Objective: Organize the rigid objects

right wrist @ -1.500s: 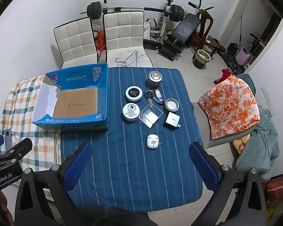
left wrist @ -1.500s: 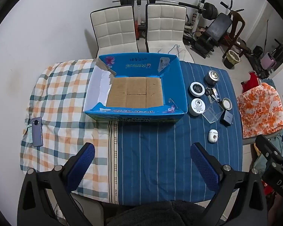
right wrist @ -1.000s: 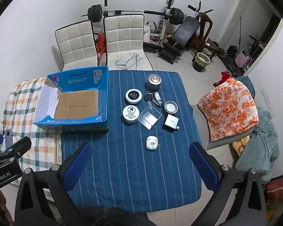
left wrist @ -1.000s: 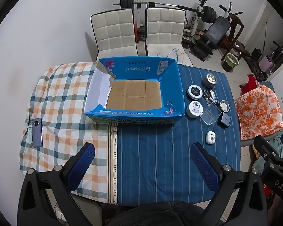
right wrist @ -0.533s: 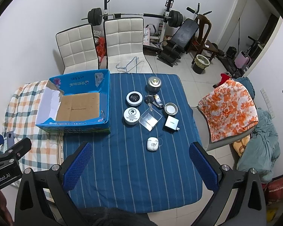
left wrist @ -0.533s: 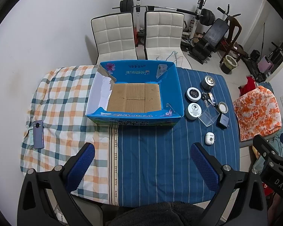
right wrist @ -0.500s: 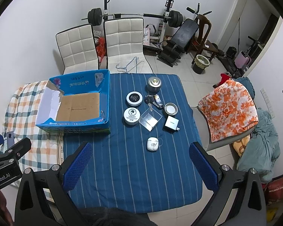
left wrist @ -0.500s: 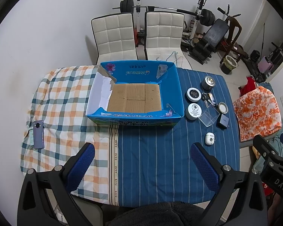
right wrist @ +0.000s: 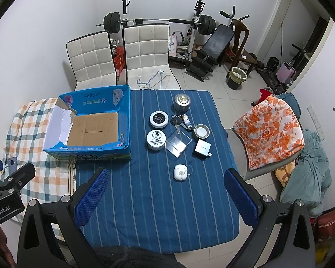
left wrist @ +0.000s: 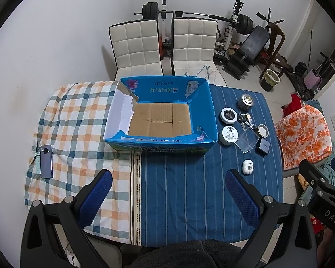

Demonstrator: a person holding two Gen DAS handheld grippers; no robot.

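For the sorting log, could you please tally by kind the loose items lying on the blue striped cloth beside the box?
Round lidded tins: 2
Metal canister: 1
Key bunch: 1
Small open tin: 1
Clear plastic case: 1
Charger plug: 1
White earbud case: 1
Total: 8

Both raised and drawn back: open blue cardboard box (left wrist: 160,120) and small white earbud case (right wrist: 180,172) now farther ahead of wide-spread jaws.

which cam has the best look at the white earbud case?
Right wrist: the white earbud case lies near frame centre on the blue striped cloth, large enough to show its looped cord. In the left wrist view it sits far right, smaller and more distorted.
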